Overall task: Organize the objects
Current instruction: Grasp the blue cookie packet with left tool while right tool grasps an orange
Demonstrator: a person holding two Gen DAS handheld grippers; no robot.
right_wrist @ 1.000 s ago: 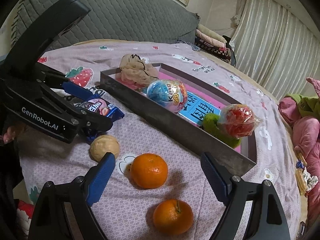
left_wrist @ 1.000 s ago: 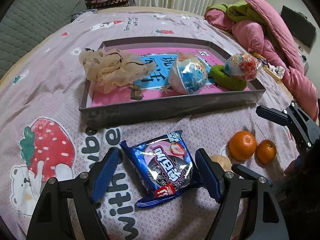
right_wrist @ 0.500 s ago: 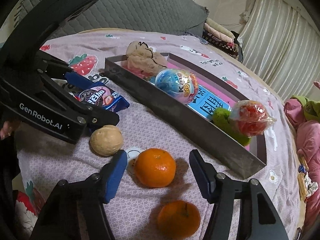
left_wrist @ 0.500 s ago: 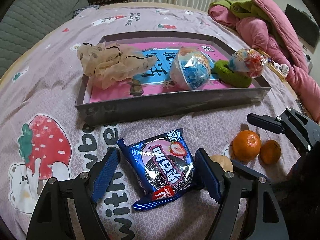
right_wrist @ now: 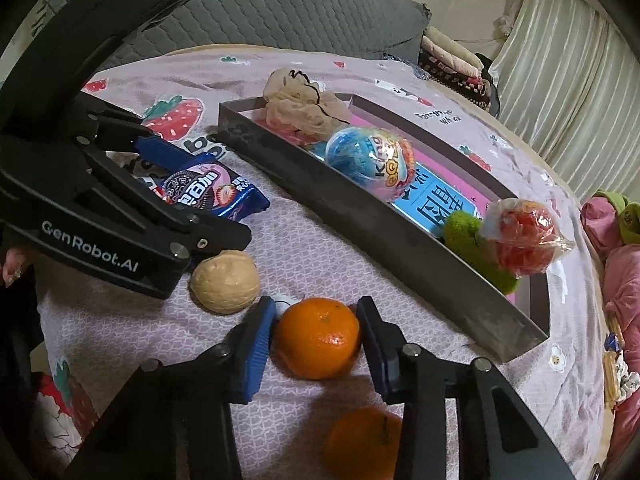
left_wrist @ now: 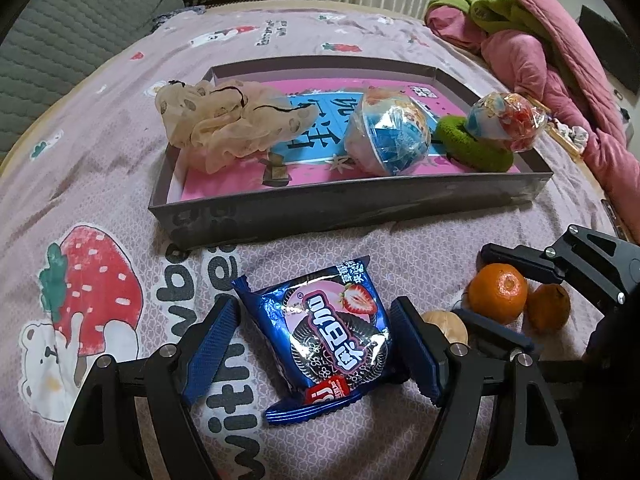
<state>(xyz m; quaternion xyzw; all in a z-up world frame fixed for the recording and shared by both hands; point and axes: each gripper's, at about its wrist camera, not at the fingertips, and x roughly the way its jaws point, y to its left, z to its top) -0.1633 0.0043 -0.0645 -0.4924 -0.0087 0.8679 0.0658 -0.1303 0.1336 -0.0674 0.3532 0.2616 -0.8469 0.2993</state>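
Observation:
A blue strawberry cookie packet (left_wrist: 332, 328) lies flat on the strawberry-print bedspread. My left gripper (left_wrist: 316, 344) is open, one blue pad on each side of the packet. To its right sit a walnut (right_wrist: 224, 280) and two oranges. My right gripper (right_wrist: 316, 336) has the nearer orange (right_wrist: 318, 338) between its jaws. They are closing, and both pads touch the fruit's sides. The second orange (right_wrist: 364, 444) lies under the right finger. Behind them stands a dark tray (left_wrist: 340, 204) with a pink and blue bottom.
The tray holds a beige mesh scrunchie (left_wrist: 224, 124), a blue wrapped egg toy (left_wrist: 386, 130), a green hair tie (left_wrist: 472, 148) and a wrapped red ball (left_wrist: 508, 120). Pink bedding (left_wrist: 560, 60) is piled at the right. A grey quilted cushion (left_wrist: 60, 20) is far left.
The right gripper's jaws have narrowed from wide apart to touching the nearer orange, and it has come closer to the fruit. The left gripper stays open around the packet.

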